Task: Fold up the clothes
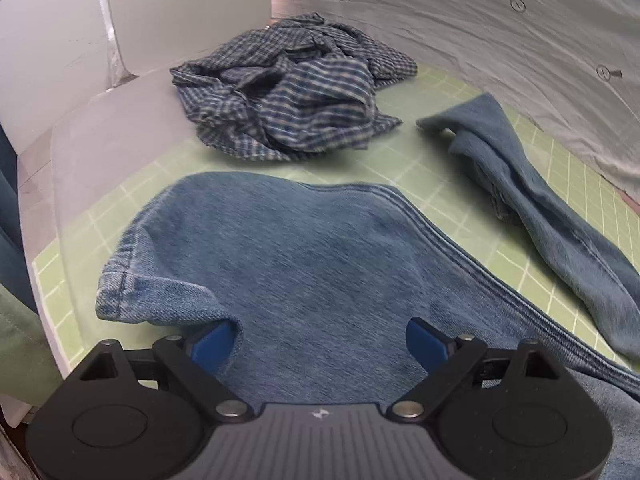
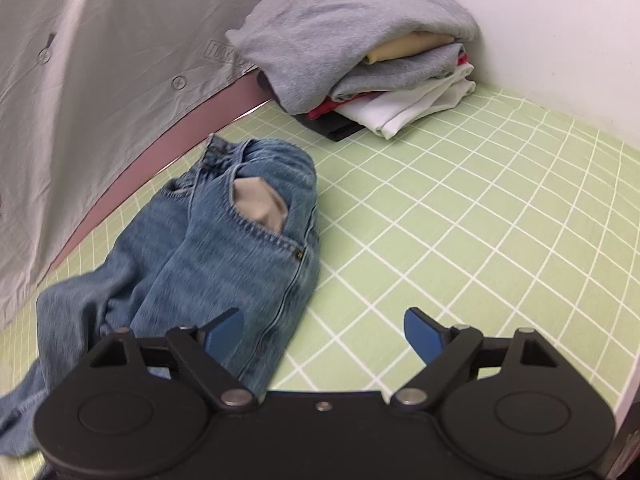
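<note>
Directly under the left gripper, jaws spread wide, lies the jeans leg, waistband toward the right gripper, also spread.

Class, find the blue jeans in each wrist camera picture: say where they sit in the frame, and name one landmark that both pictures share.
Left wrist view: the blue jeans fill the lower middle, a hemmed leg end at lower left, another leg running along the right.
Right wrist view: the blue jeans lie left of centre, waistband and pocket toward the top.
Shared landmark: the green grid mat beneath them.
</note>
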